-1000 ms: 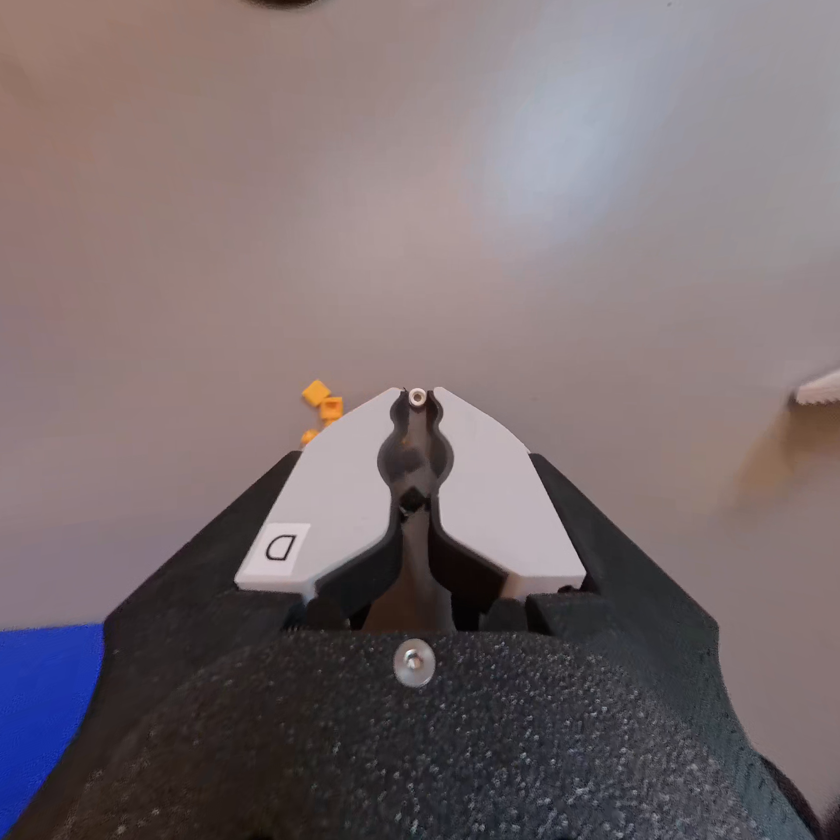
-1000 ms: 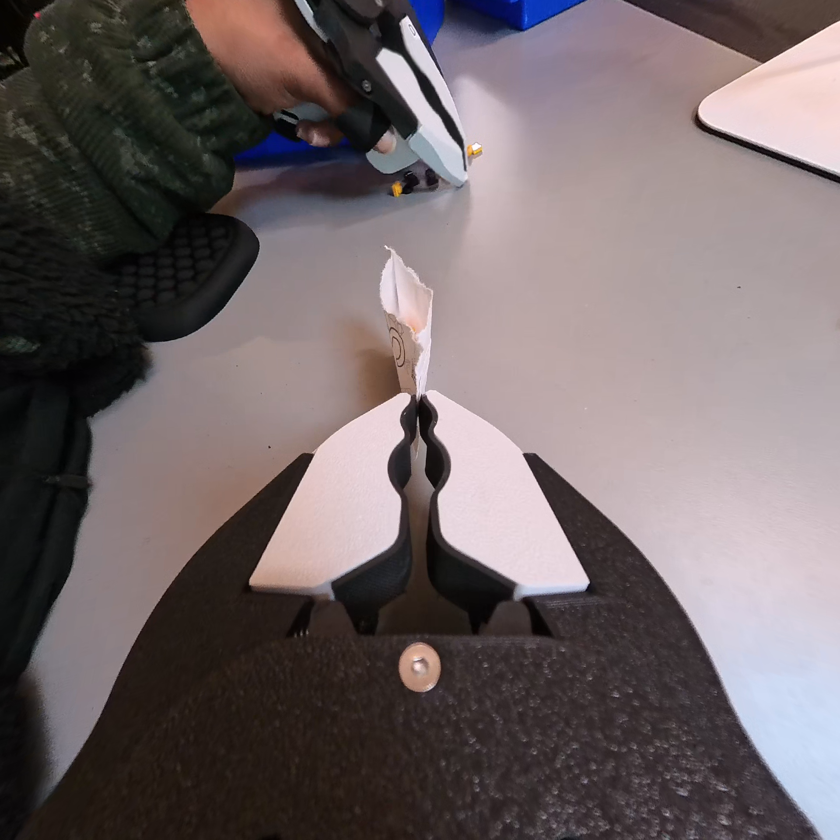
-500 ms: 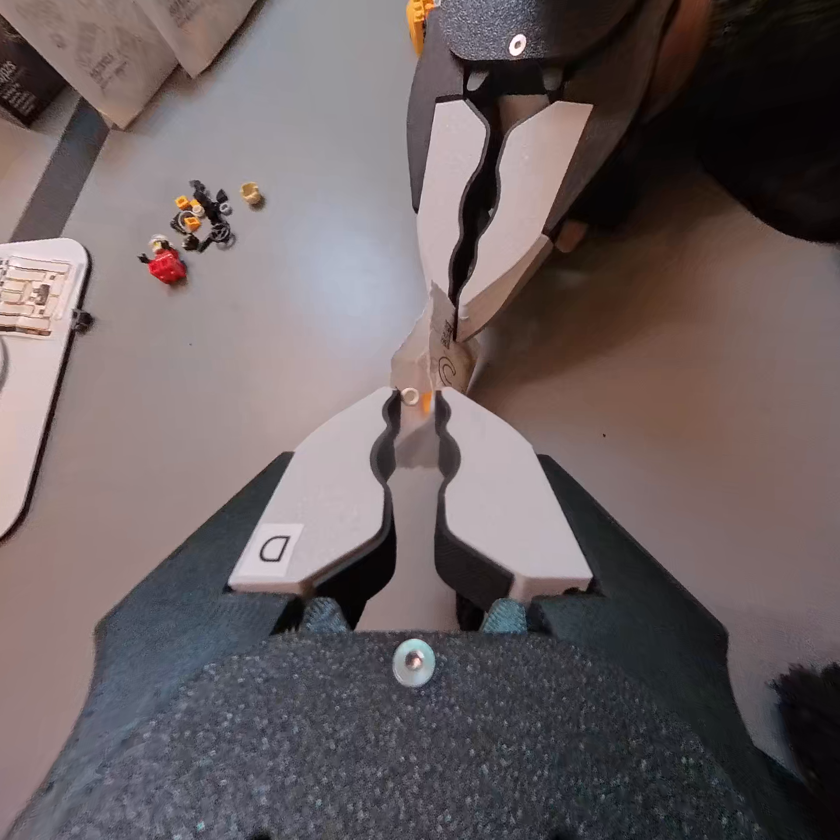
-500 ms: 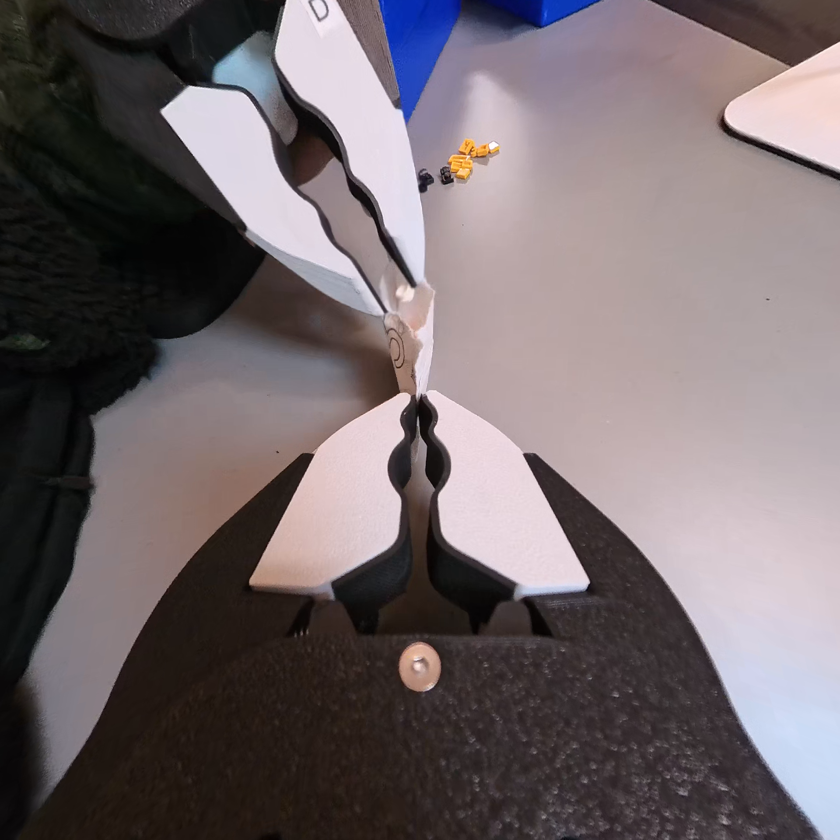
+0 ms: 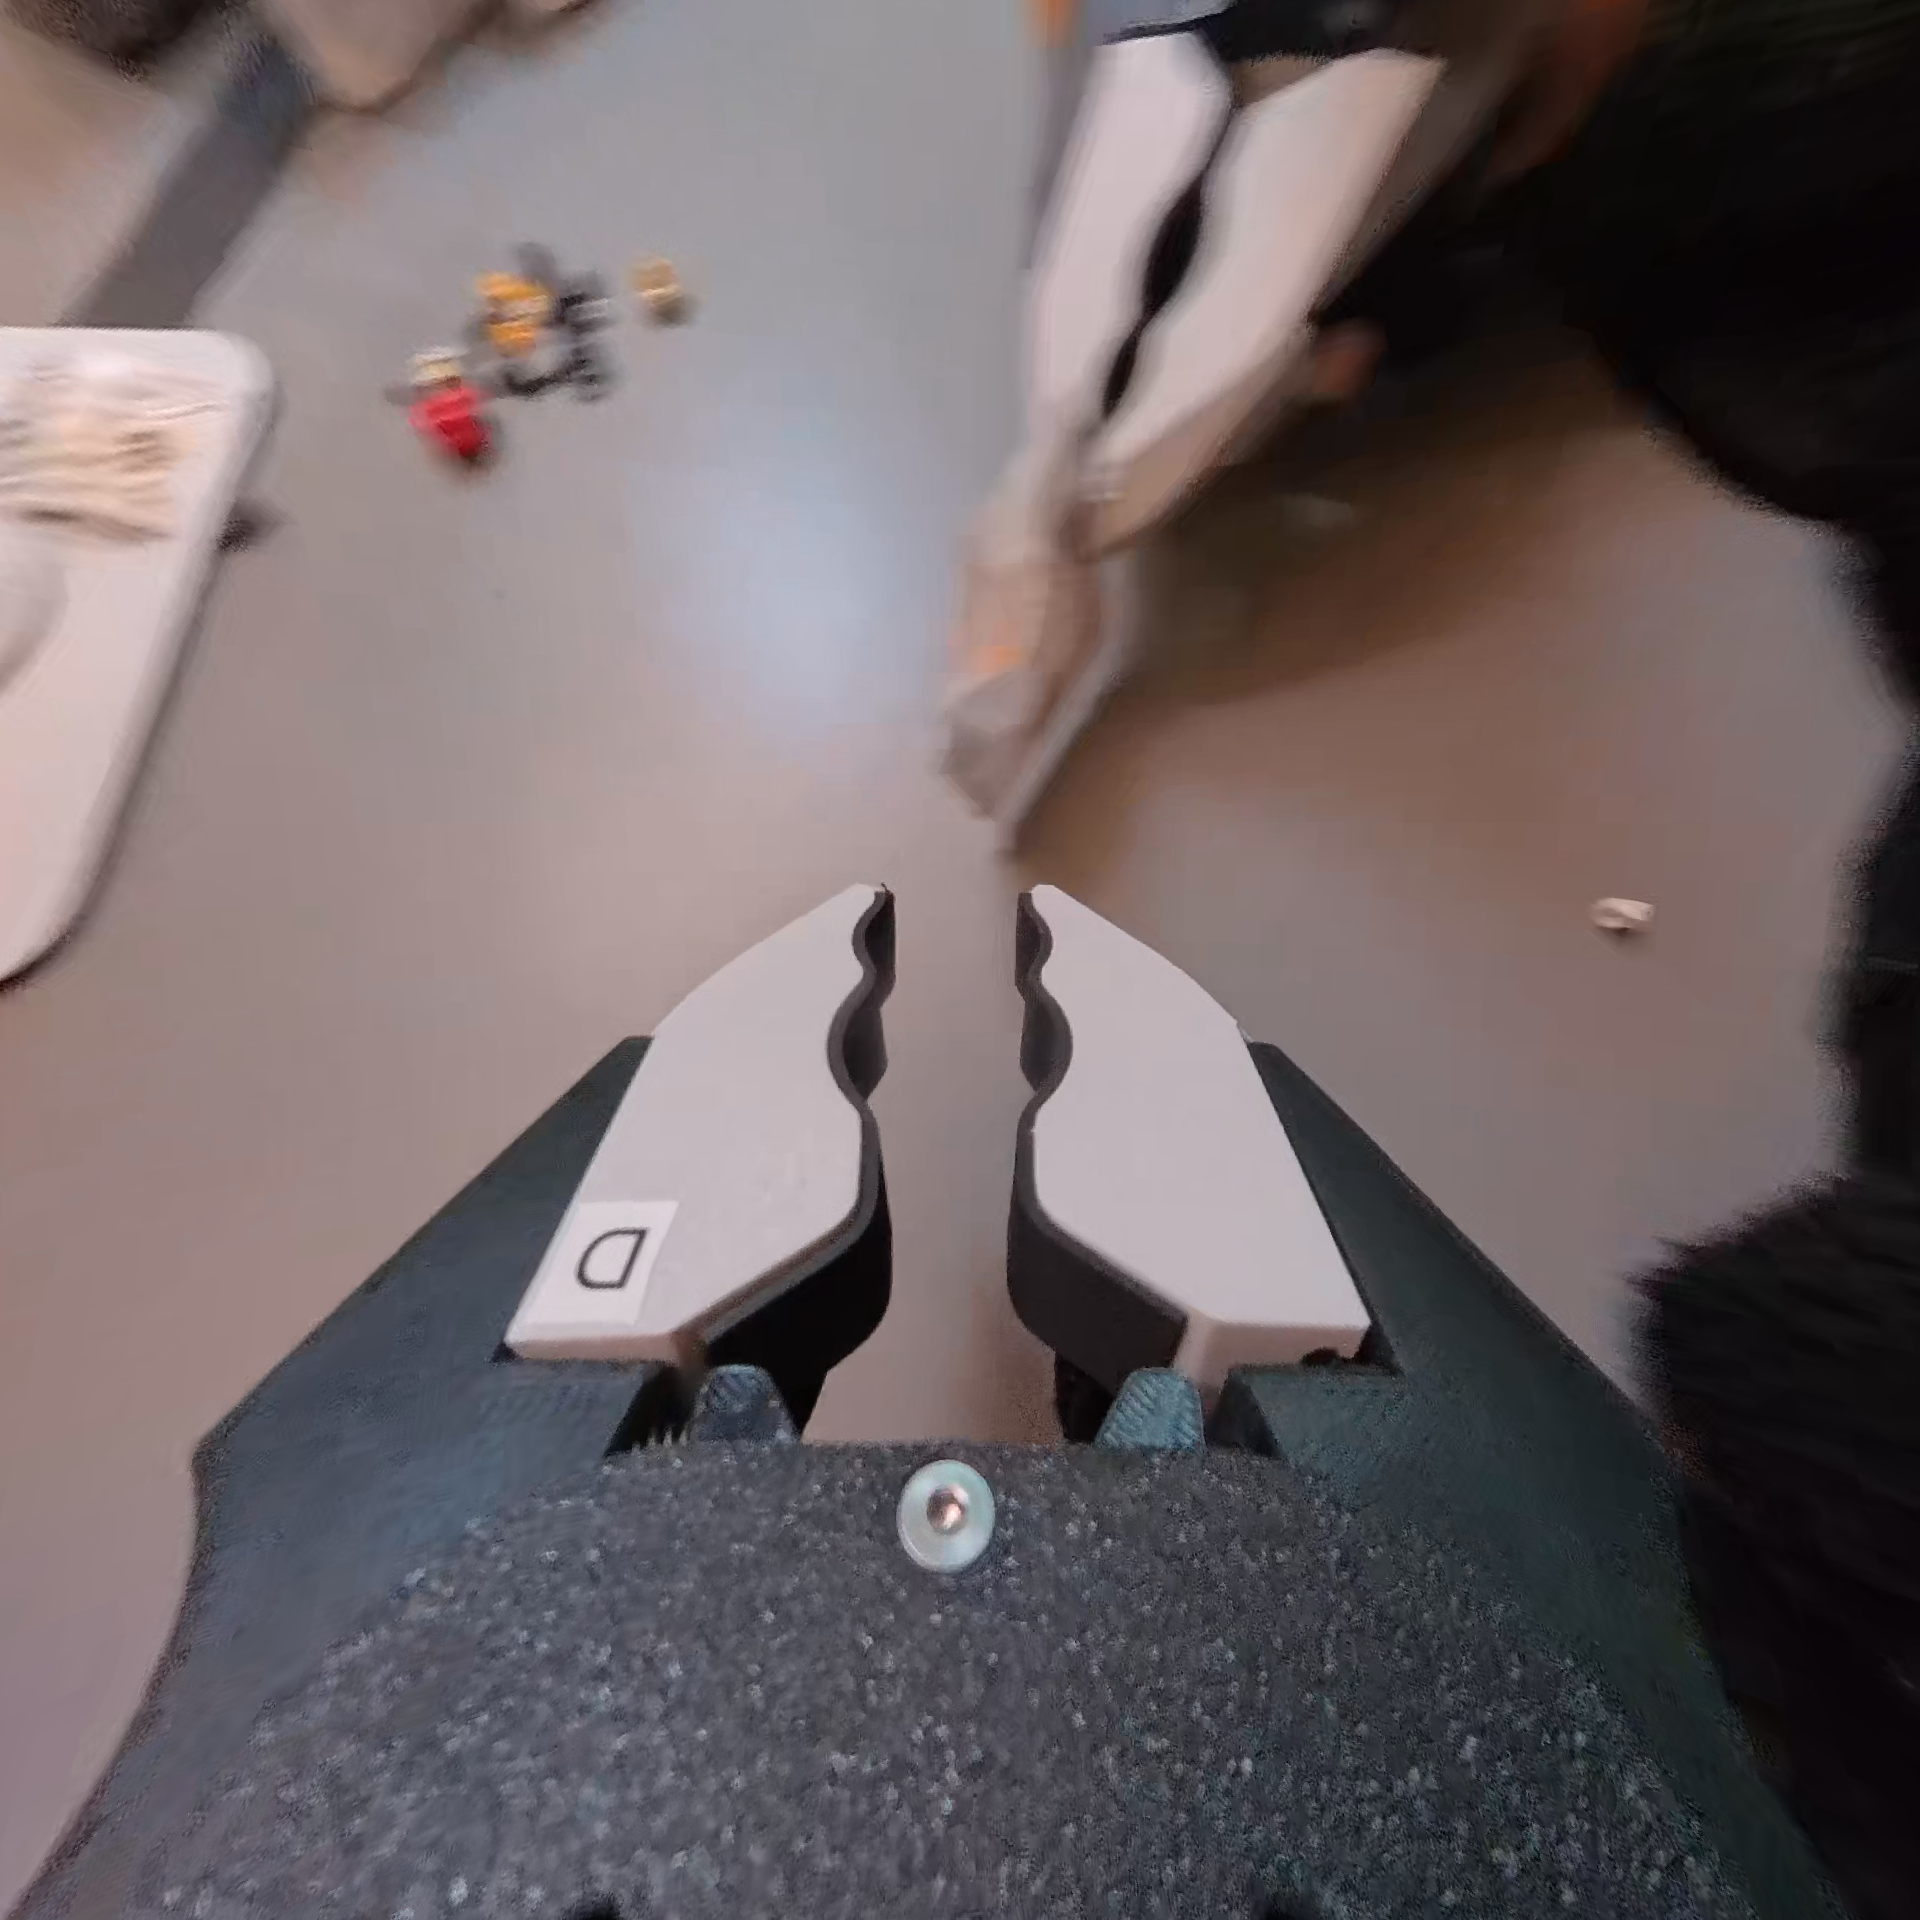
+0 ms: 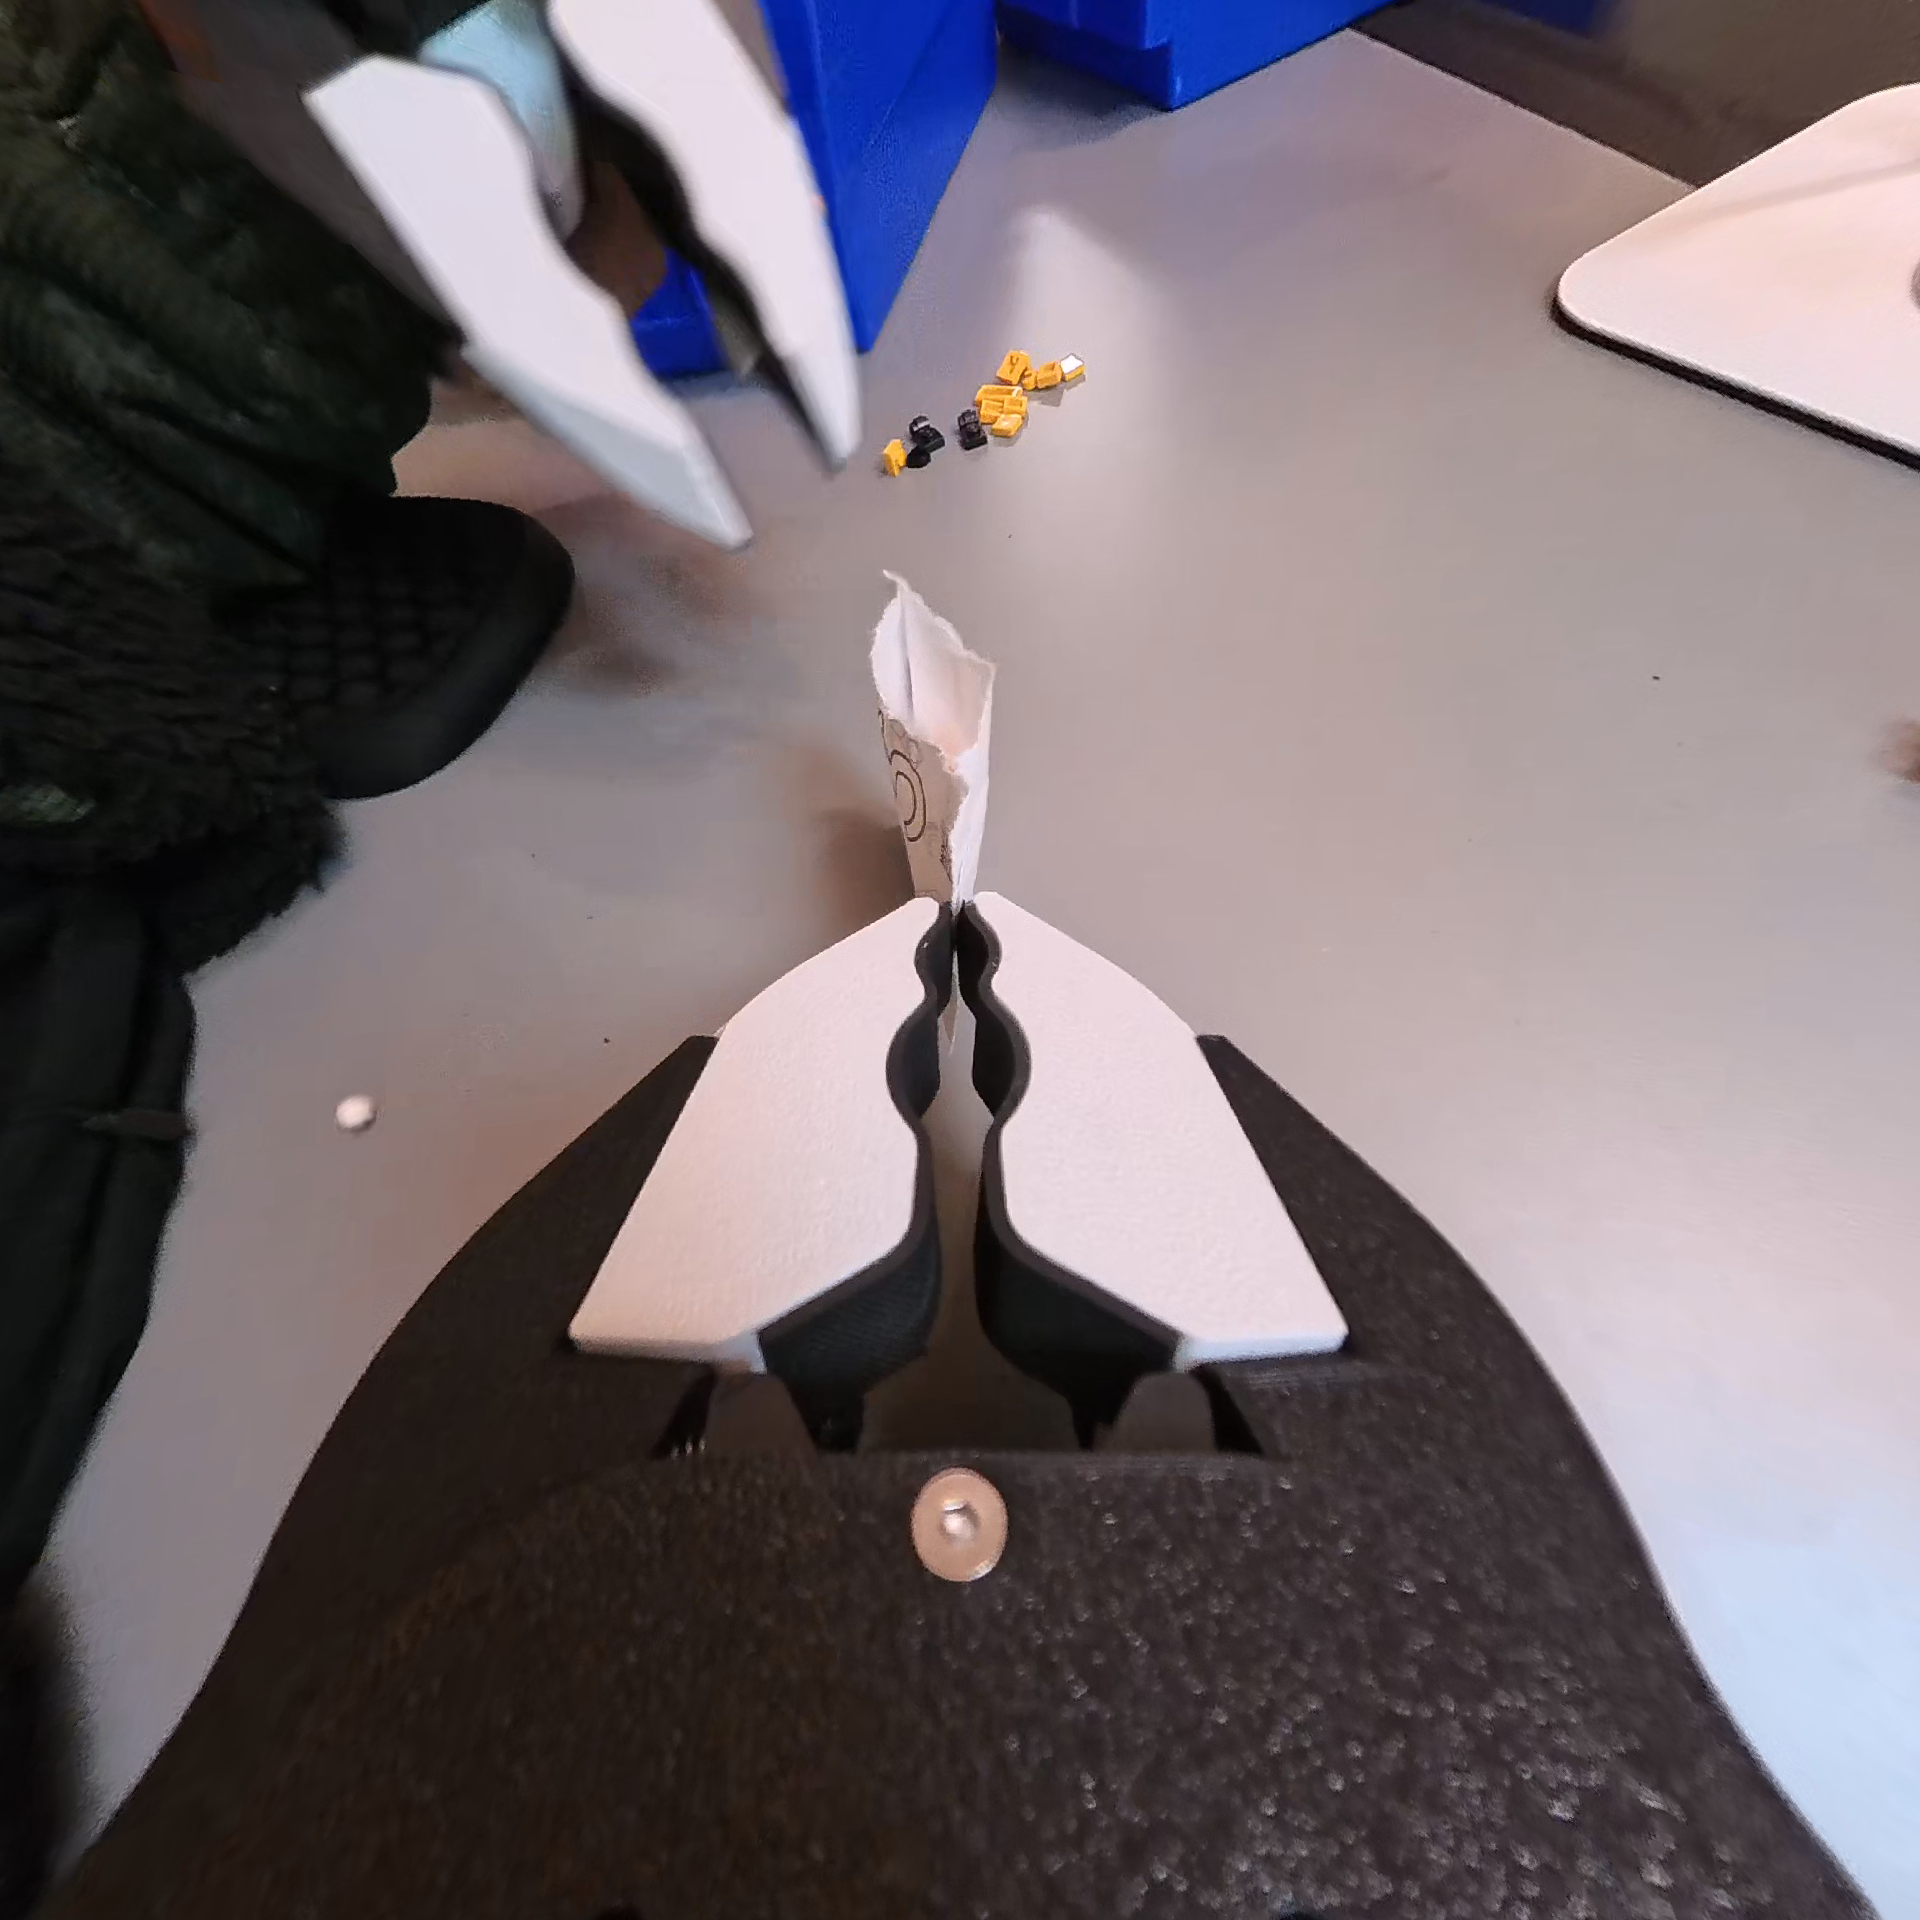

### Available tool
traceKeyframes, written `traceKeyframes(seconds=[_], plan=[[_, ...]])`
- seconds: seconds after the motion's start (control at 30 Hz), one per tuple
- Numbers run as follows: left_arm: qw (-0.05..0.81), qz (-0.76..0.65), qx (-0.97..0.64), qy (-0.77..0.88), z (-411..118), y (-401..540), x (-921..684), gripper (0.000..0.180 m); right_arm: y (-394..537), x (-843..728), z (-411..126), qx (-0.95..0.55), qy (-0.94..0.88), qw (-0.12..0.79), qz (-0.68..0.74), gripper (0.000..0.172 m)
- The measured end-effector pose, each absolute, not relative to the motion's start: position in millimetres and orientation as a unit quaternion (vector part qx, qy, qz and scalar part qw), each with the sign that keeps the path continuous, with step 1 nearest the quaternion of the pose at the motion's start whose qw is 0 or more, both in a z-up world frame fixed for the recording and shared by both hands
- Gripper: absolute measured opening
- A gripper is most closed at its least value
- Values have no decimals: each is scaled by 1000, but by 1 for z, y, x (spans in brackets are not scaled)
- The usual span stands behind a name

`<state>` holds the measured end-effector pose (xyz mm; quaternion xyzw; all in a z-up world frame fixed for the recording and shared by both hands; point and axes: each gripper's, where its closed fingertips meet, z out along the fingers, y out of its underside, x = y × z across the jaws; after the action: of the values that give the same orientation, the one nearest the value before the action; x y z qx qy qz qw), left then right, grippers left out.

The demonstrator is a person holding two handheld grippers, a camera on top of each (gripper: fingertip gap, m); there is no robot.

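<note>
The right gripper (image 6: 954, 912) is seen with its fingertips pressed together on the lower end of a small torn paper bag (image 6: 935, 727); both pads are in contact with the paper, and the bag stands up from the tips, its ragged open mouth pointing away from the camera, above the grey table (image 6: 1351, 831). In the left wrist view the same bag (image 5: 1023, 644) is heavily blurred, hanging from the far gripper's tips, with something orange dimly visible inside. The left gripper (image 5: 954, 904) is held with a moderate gap between its fingertips; nothing but bare table surface is seen between the pads, and the bag is near, ahead and slightly to the right, not touched. In the right wrist view the left gripper (image 6: 784, 488) appears at upper left, tips apart and clear of the bag's mouth. A cluster of small yellow and black pieces (image 6: 987, 410) lies on the table beyond the bag, near blue bins (image 6: 883, 156). A second cluster with a red piece (image 5: 452, 421) is noted in the left view, beside a white board (image 5: 94, 623). One small pale piece (image 6: 355, 1112) lies alone on the table, beside a dark sleeve (image 6: 156, 520).
</note>
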<state>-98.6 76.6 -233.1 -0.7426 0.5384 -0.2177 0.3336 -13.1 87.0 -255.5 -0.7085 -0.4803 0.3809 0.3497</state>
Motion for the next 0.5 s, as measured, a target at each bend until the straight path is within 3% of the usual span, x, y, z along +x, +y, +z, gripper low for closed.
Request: traceKeyframes(seconds=[0.23, 0.5], plan=[[181, -353, -610, 686, -262, -52, -41, 23, 89, -11, -253, -712, -478, 358, 370, 0], [163, -383, -527, 741, -276, -100, -4, 19, 87, -12, -258, -715, -484, 352, 362, 0]])
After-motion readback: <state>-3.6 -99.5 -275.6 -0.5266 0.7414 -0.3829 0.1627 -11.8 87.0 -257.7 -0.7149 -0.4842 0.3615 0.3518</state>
